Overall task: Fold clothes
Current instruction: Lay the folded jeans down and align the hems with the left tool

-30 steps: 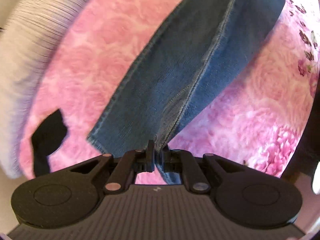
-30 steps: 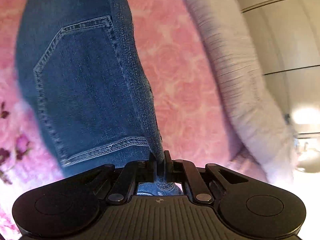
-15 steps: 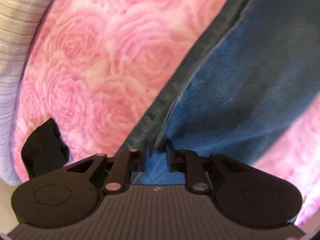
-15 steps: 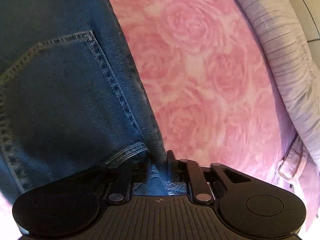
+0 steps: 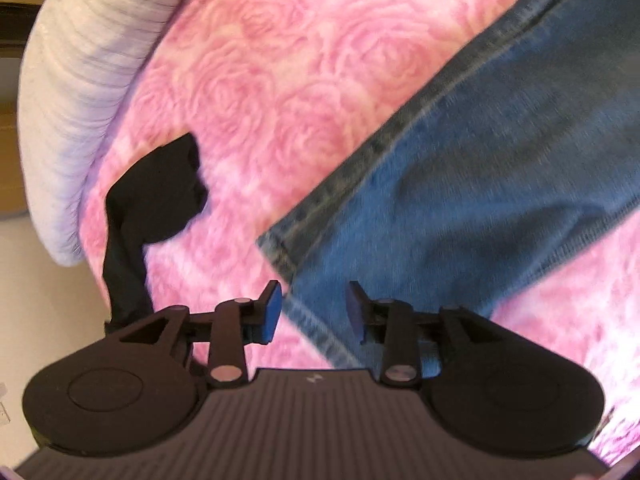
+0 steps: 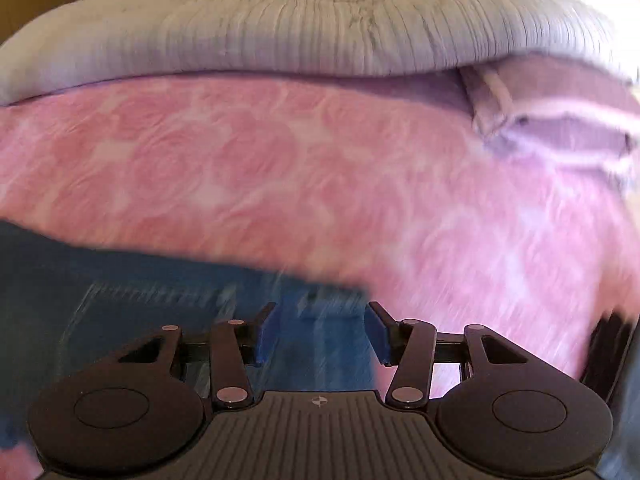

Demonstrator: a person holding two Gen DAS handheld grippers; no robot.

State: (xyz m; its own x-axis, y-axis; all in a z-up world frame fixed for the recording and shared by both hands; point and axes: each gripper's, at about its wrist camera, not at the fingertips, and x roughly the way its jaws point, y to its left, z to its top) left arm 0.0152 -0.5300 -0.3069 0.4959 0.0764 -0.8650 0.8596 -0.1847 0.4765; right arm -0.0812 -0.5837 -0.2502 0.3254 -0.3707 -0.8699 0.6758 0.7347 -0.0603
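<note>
**Jeans down flat, both grippers free — time to re-grip for the next fold**

The jeans [image 5: 460, 184] lie on the pink rose bedspread [image 5: 280, 60], one leg running diagonally away from the left gripper [image 5: 314, 310], hem end nearest it. Left jaws stand spread apart w/ nothing between the blue pads, hem just under and ahead of them. Right gripper [image 6: 320, 330] is likewise spread wide and empty, hovering over the denim [image 6: 160, 300]; that view is smeared w/ motion blur, so I can't tell which part of the jeans it's above.

A black garment [image 5: 152, 200] sits well left of the hem, near the grey striped duvet [image 5: 80, 80] at the bed's edge. A lilac cloth [image 6: 560, 128] lies tucked under the duvet on the right.

My read: the garment looks laid out, next fold not yet made. To do it well, imo:

- take the hem corners, one per gripper, pinching both layers so the leg doesn't split open
- lift low, carry the hem toward the waistband, keep edges parallel
- steer clear of the black garment so it isn't dragged in
- wait for the right side to steady before closing; a blind pinch may catch bedspread too
</note>
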